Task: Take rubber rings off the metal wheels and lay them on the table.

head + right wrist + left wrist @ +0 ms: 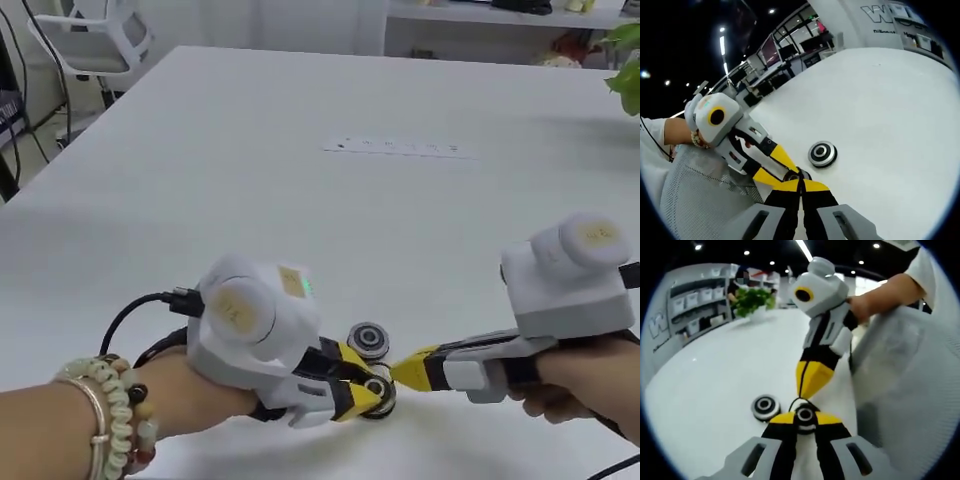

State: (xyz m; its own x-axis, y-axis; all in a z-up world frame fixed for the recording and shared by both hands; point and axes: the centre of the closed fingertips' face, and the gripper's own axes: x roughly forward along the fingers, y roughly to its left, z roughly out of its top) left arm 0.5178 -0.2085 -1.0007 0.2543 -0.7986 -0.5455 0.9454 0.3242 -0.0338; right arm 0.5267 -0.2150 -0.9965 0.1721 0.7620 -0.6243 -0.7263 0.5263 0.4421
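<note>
Head view: wheel [369, 338] beside left tongs [376, 395]

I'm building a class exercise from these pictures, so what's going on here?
A person works at a white table with a gripper in each hand. The left gripper clamps a small wheel between its jaws. The right gripper, jaws shut, has its tips against that wheel's rim; whether it has caught the rubber ring is unclear. A second wheel lies on the table just beside them.
</note>
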